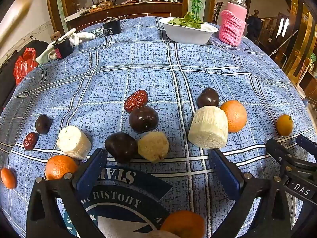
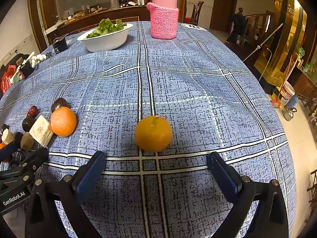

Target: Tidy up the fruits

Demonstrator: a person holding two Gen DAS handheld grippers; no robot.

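Note:
Fruits lie scattered on the blue plaid tablecloth. In the left wrist view my left gripper stands open just short of a dark plum and a tan peeled chunk. Behind them lie another plum, a red date, a white cane piece and an orange. Another orange sits under the gripper. In the right wrist view my right gripper is open, with a small yellow-orange fruit just ahead of its fingertips, untouched.
A white bowl of lettuce and a pink-sleeved bottle stand at the far side. Gloves and a dark box lie far left. More fruits sit at left: an orange, cane piece, date.

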